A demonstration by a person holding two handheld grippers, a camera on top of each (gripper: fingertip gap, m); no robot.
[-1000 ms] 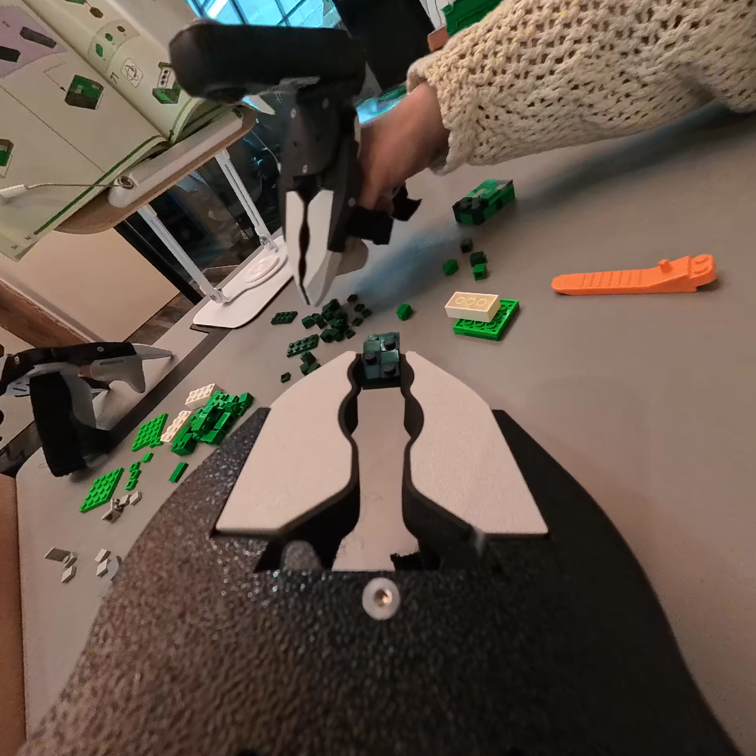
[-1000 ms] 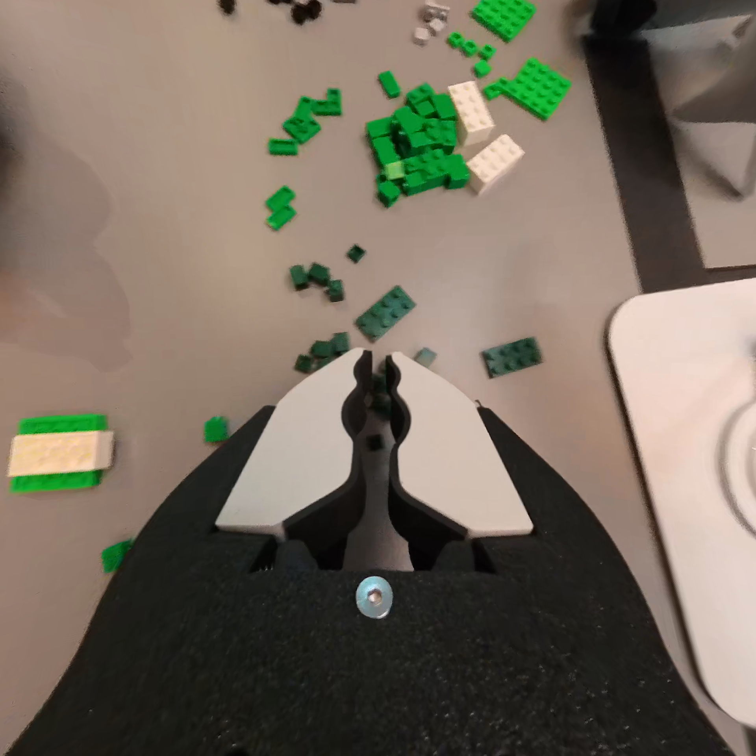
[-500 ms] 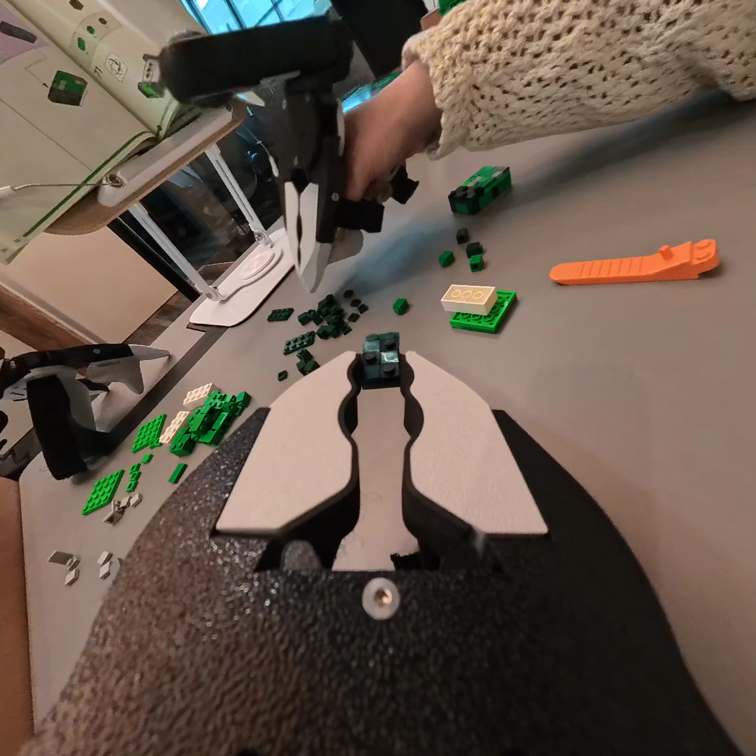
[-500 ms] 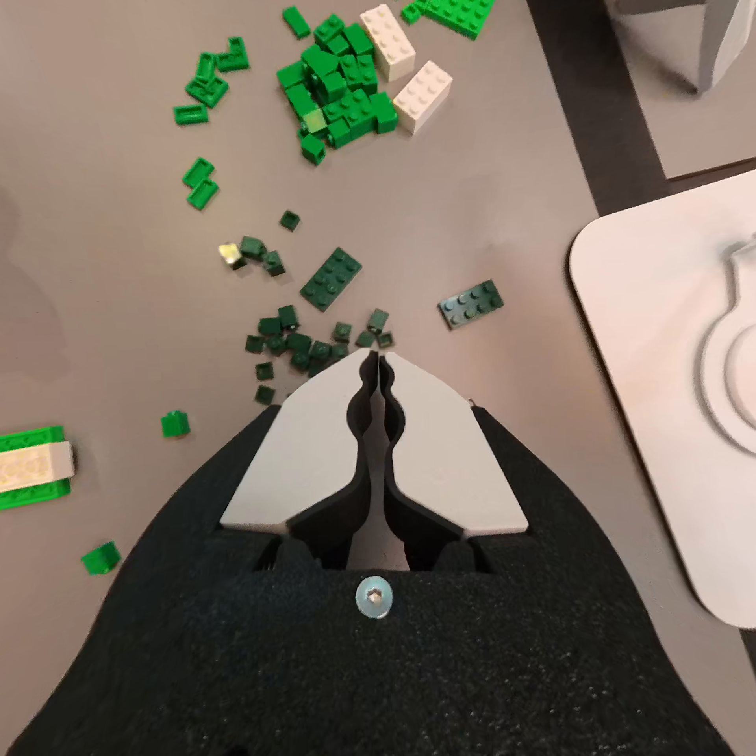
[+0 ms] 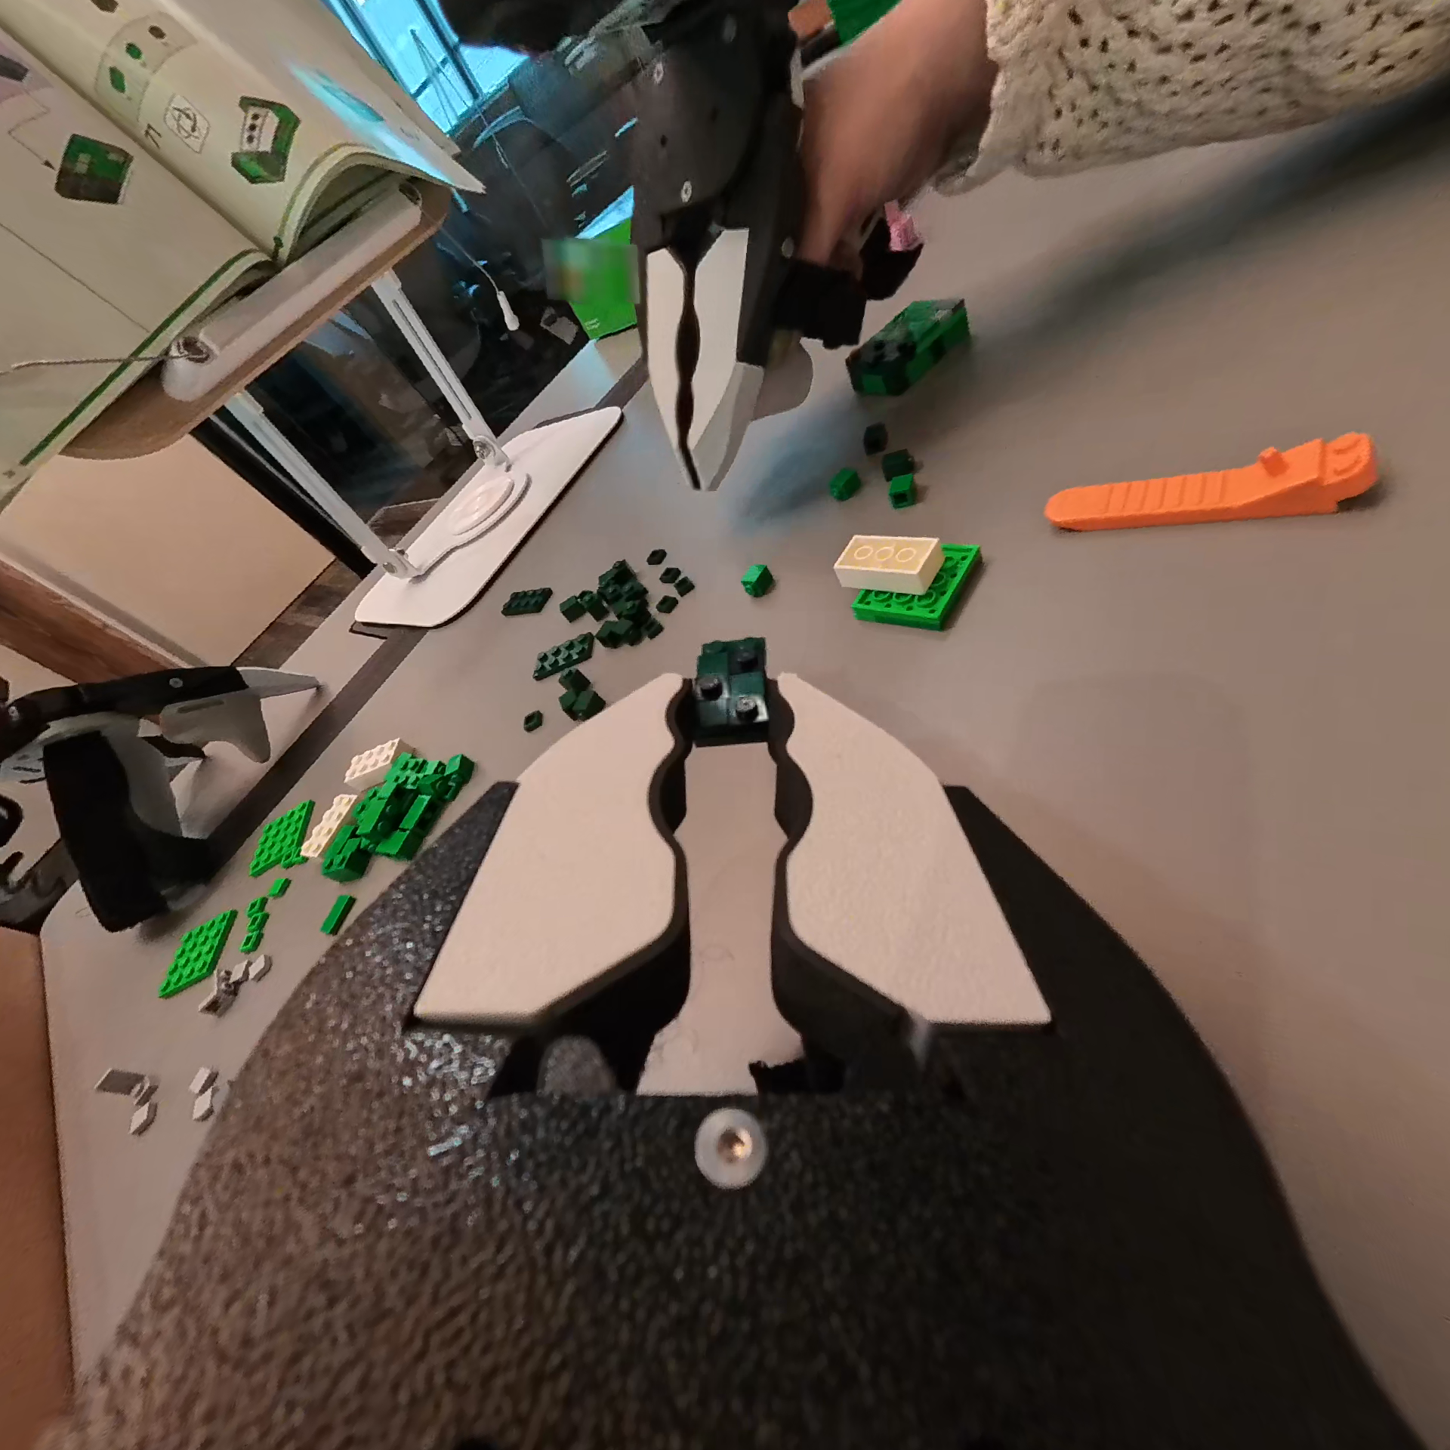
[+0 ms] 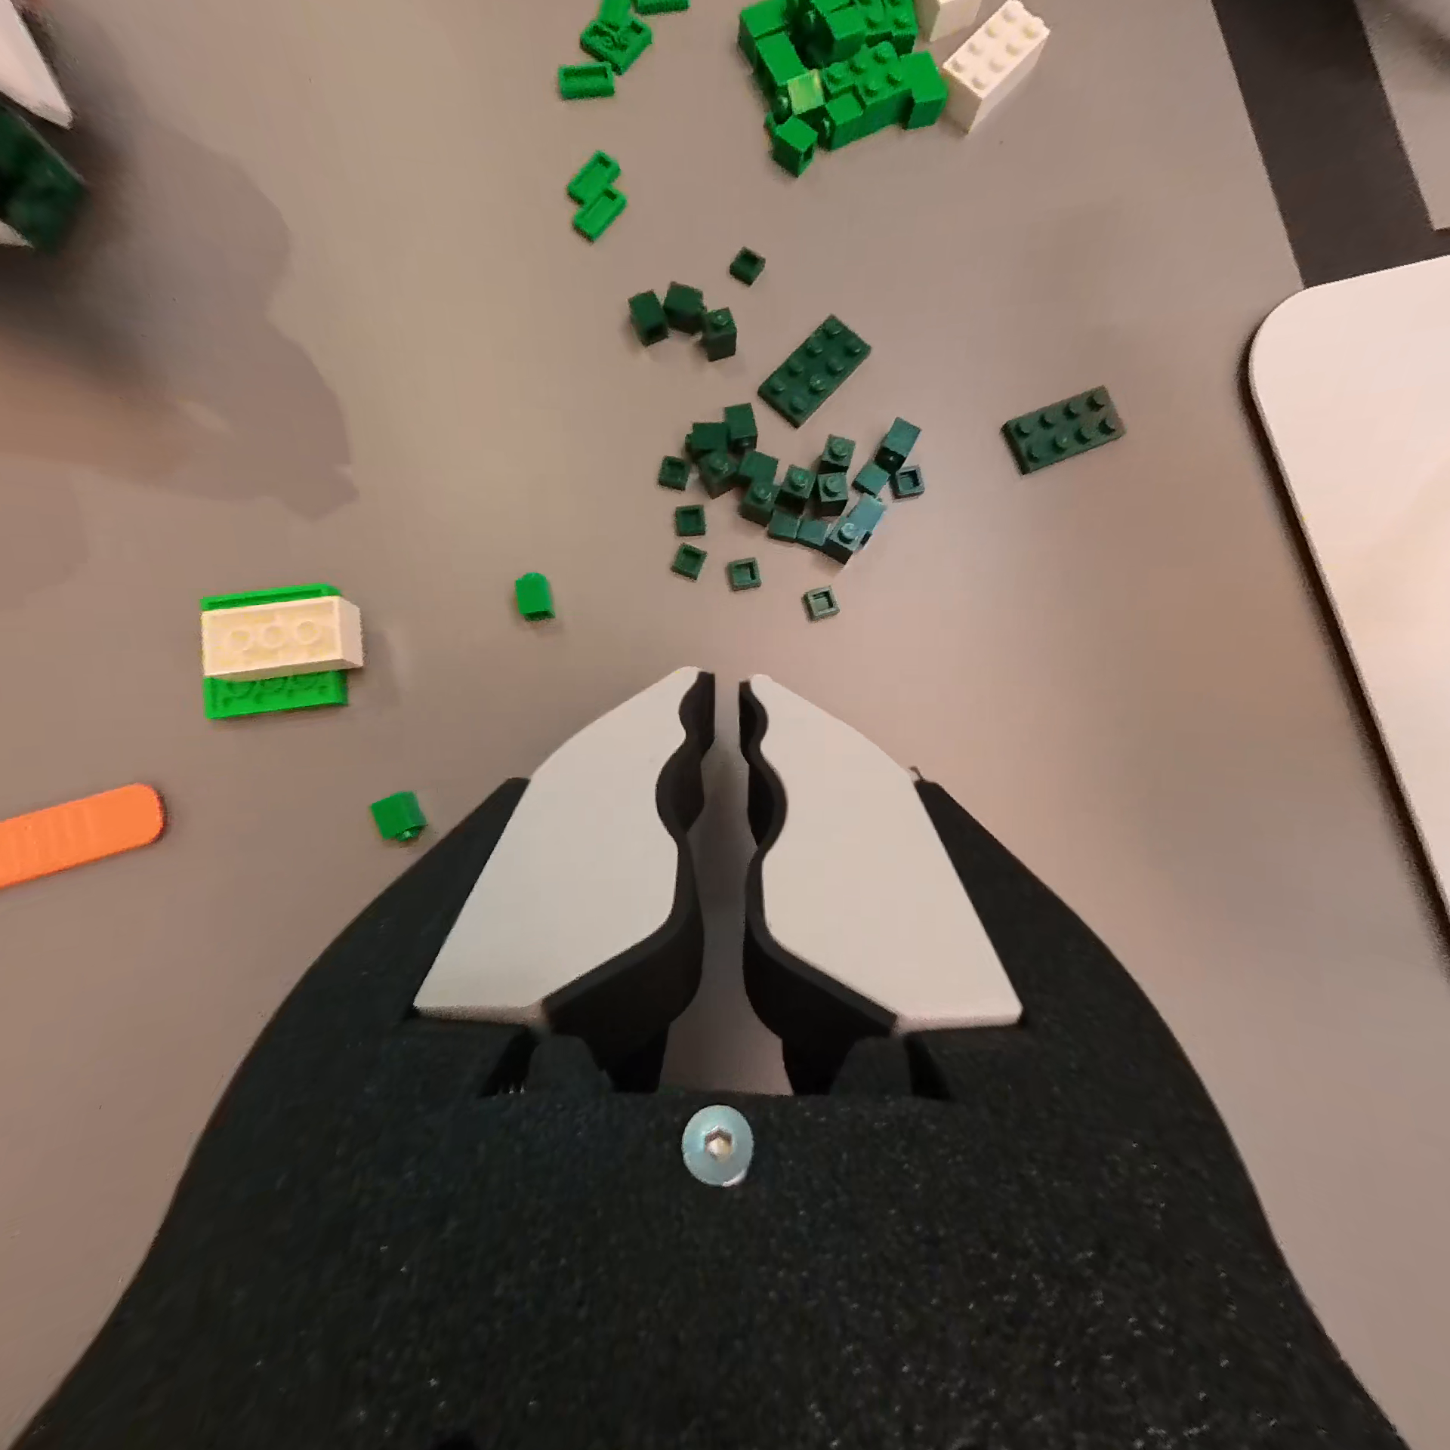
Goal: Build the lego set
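Note:
My left gripper (image 5: 734, 684) is shut on a small dark green lego assembly (image 5: 730, 706), held just above the grey table. My right gripper (image 6: 726, 679) is shut with only a sliver between the tips and holds nothing that I can see. It hangs above the table, short of a pile of small dark green bricks (image 6: 792, 486). In the left wrist view the right gripper (image 5: 698, 471) points down, held by a hand in a cream knitted sleeve. A white brick on a bright green plate (image 6: 278, 639) lies to its left and also shows in the left wrist view (image 5: 890, 561).
An orange brick separator (image 5: 1208, 490) lies at the right. A built green model (image 5: 910, 357) sits behind the right gripper. Bright green and white bricks (image 5: 392, 808) lie at the left beside a spare gripper (image 5: 141, 785). An instruction book (image 5: 157, 180) rests on a white stand (image 5: 486, 518). The grippers' ends are close to 15 centimeters from one another. About 15 centimeters separates my left fingertips from the orange brick separator (image 5: 1208, 490).
My right gripper has risen and drawn back from the dark green pile, towards the white brick side, its jaws closing empty. My left gripper has kept still with its assembly.

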